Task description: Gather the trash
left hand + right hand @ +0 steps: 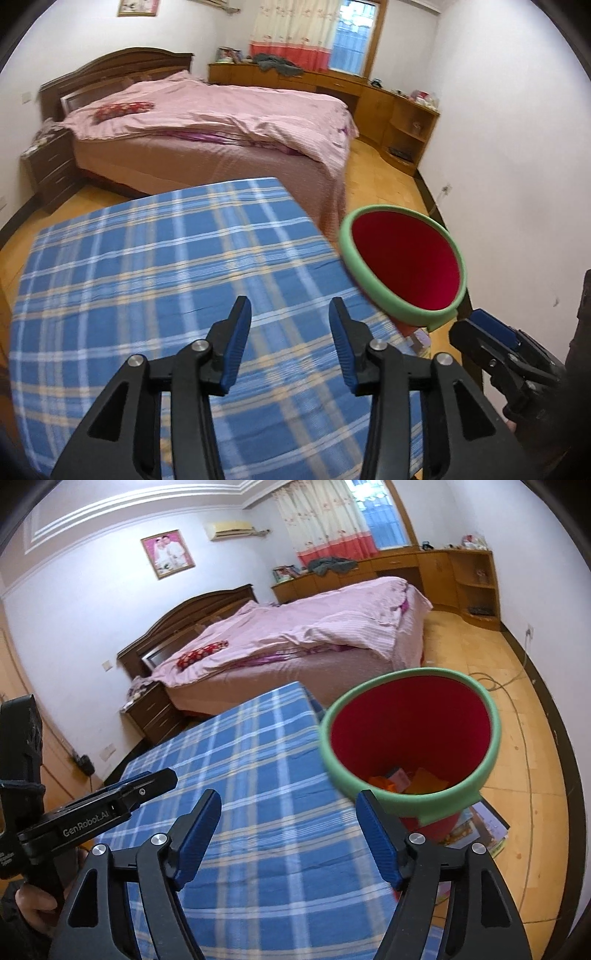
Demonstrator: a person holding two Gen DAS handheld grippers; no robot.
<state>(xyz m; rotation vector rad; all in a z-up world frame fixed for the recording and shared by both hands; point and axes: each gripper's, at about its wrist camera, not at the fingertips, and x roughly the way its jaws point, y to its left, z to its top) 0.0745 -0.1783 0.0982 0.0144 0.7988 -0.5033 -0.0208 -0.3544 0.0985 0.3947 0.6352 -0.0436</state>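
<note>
Two grippers over one blue-checked table (258, 775): left gripper (290, 317) parted, nothing between its pads; right gripper (288, 812) spread wide, empty too. One red bin (413, 738) with a green rim stands off the table's right edge, holding orange and pink scraps (406, 781); books (476, 827) lie underneath.

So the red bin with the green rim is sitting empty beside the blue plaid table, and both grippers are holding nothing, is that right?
Not quite. The red bin is not empty: the right wrist view shows orange and pink scraps at its bottom. The rest holds: it stands beside the blue plaid table, and the left gripper and right gripper hold nothing.
</note>
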